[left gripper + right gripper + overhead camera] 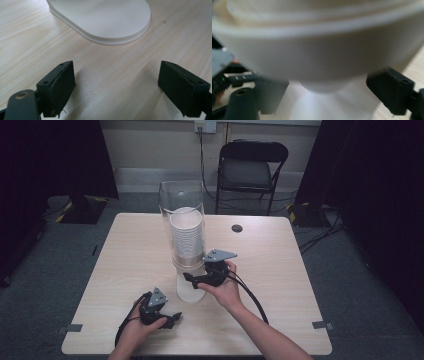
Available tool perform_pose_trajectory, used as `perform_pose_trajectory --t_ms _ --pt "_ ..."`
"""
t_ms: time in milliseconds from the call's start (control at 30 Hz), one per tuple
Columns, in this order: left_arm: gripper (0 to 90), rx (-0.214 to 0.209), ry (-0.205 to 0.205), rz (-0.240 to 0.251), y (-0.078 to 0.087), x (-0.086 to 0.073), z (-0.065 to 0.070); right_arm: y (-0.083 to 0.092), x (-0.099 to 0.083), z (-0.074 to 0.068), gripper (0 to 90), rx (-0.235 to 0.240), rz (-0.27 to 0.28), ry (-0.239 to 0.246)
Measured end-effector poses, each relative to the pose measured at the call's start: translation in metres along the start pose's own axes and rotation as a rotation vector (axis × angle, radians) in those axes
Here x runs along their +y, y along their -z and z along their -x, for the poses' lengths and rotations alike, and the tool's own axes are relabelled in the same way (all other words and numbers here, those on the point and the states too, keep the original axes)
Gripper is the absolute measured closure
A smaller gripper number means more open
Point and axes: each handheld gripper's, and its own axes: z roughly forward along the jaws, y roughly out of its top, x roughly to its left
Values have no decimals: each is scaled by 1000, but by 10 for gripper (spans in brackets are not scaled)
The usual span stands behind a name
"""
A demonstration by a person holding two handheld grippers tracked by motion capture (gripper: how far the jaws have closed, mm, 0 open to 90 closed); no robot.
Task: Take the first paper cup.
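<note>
My right gripper (192, 279), jaws partly open and gripping nothing, sits just under the upright stack of white paper cups (187, 237) in the clear plastic dispenser tube (181, 195), nearer than my left hand's.

- Pale wood-grain table (130, 265) with fine lengthwise streaks.
- Clear tube (181, 195) holding a white stack of cups (187, 237), ridged with thin grey rim lines.
- White stand (105, 20) beneath.
- Black left gripper (167, 320) and black right gripper (192, 279), each with a grey plate.
- Black chair (252, 167).
</note>
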Motion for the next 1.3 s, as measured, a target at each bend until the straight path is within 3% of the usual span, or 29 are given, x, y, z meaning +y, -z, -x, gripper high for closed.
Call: perform_pose_trajectory --t_ms 167,267,433,467,533,567,600,667,767,833,1133,1300 --pt "137 0 0 0 0 0 0 -3 1 -2 342 18 46 21" --pt "137 0 0 0 0 0 0 -3 0 -2 359 8 53 63" --pt "137 -1 1 0 0 0 0 -3 -8 -6 366 -16 81 85" --pt "137 -4 2 4 0 0 0 -3 -7 -6 374 -19 71 90" --pt "137 -5 4 12 -1 0 0 -15 -29 -1 374 -33 -115 103" --pt "137 1 3 9 -1 0 0 -18 -47 3 373 -51 -142 94" --pt "137 4 0 -3 0 0 0 -16 -57 3 371 -61 -125 93" --pt "136 -1 1 1 0 0 0 -11 -60 1 367 -52 -105 95" --pt "136 3 -1 0 0 0 0 -7 -59 5 362 -18 -150 93" --pt "136 -1 -1 0 0 0 0 0 -60 9 360 -25 -166 113" --pt "135 -1 1 3 0 0 0 23 -77 20 355 -20 -213 108" --pt "135 -2 2 7 -1 0 0 26 -82 27 352 -24 -236 84"
